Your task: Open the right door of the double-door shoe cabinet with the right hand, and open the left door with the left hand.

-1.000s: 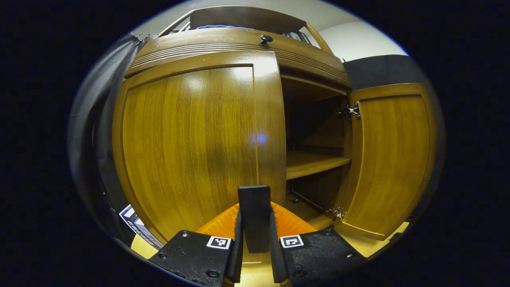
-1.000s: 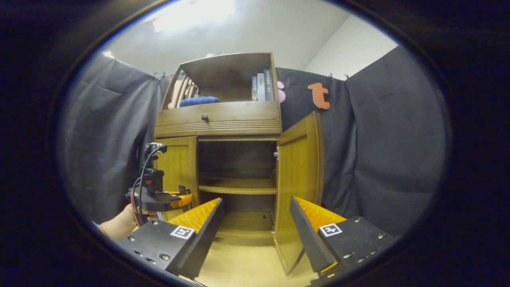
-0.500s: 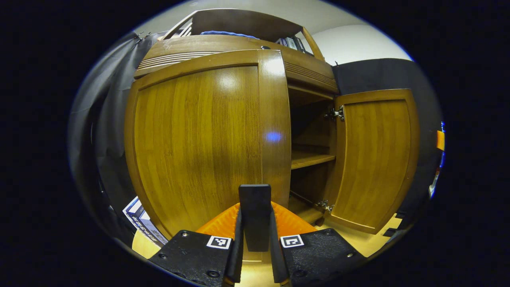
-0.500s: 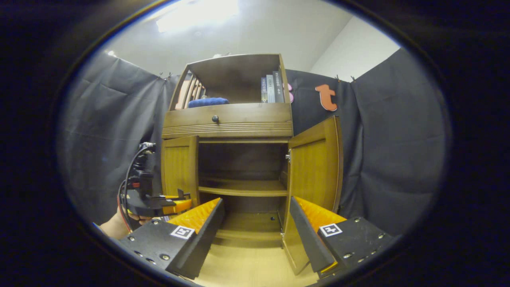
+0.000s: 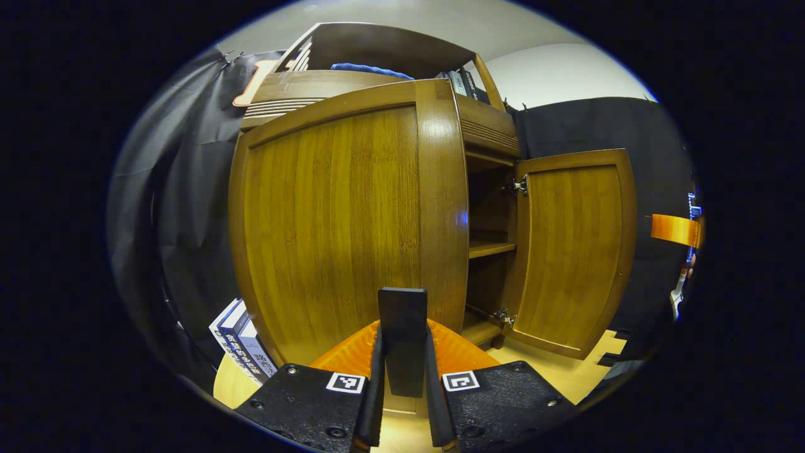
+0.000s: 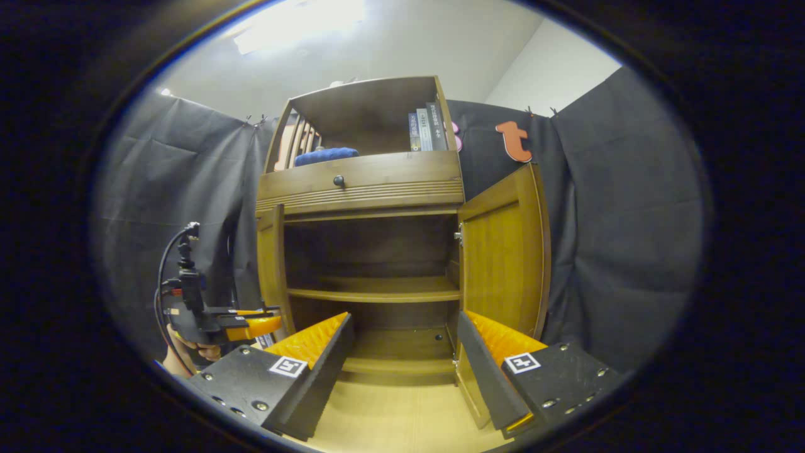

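The wooden shoe cabinet (image 6: 371, 189) stands ahead with both doors swung out. My left gripper (image 5: 402, 352) is shut on the black handle (image 5: 402, 314) of the left door (image 5: 339, 220), whose front face looms close. In the right gripper view the left door (image 6: 270, 270) stands nearly edge-on, with the left gripper (image 6: 251, 324) and a hand (image 6: 182, 352) beside it. The right door (image 6: 503, 251) stands wide open. My right gripper (image 6: 402, 333) is open, back from the cabinet, with nothing between its fingers. An orange finger (image 5: 673, 229) of it shows at the far right of the left gripper view.
Inside the cabinet is a bare shelf (image 6: 377, 290). Above are a drawer with a dark knob (image 6: 339, 181), a blue cloth (image 6: 326, 155) and upright books (image 6: 424, 129). More books (image 5: 242, 343) lean on the floor left of the cabinet. Light wood floor (image 6: 402, 421) lies in front.
The left door has swung further open with my left gripper shut on its handle. The right door stays open; my right gripper stayed open and shifted only slightly.
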The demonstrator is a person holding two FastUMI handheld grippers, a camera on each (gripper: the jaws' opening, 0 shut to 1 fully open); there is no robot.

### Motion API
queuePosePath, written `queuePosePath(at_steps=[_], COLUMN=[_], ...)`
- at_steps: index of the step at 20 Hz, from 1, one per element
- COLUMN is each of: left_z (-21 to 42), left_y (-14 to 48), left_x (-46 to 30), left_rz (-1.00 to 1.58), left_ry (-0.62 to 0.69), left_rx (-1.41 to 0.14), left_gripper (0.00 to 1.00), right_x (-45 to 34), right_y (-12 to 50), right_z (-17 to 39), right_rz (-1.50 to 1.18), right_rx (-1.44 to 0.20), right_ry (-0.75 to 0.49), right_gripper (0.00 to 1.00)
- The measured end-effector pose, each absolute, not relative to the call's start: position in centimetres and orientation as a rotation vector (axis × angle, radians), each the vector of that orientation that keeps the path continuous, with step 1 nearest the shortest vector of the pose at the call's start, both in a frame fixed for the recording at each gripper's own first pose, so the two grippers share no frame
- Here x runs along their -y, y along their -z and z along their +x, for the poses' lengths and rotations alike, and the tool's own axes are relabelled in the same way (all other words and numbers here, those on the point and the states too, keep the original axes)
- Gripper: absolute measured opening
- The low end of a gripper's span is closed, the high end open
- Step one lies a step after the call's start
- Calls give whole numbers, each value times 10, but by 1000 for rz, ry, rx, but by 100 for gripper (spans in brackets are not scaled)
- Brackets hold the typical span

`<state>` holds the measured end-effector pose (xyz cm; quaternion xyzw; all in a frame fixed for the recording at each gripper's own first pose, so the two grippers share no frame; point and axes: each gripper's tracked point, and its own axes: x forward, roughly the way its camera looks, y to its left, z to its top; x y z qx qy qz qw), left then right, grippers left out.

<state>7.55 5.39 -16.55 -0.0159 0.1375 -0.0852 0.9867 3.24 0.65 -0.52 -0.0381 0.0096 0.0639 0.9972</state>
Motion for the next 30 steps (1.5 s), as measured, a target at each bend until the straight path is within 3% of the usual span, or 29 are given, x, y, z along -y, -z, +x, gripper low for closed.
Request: queuePosePath(at_steps=[8, 16, 20, 21, 22, 30], left_z=[39, 15, 9, 3, 2, -22], left_y=[156, 150, 147, 146, 144, 140], left_x=[-83, -109, -125, -130, -135, -194], left_rz=[-17, 16, 47, 53, 63, 83], left_ry=[69, -23, -73, -90, -105, -231], left_rx=[-248, -225, -212, -216, -213, -233], left_gripper=[31, 31, 30, 24, 24, 9], right_x=[-40, -66, -76, -79, -84, -109], right_y=[15, 14, 18, 19, 20, 26], right_z=[35, 40, 41, 41, 40, 39], right_rz=[-103, -112, -131, -129, -128, -118], right_rx=[-40, -25, -21, -20, -20, -1], right_ry=[-164, -194, -202, -206, -216, -281], right_gripper=[100, 95, 98, 95, 98, 96])
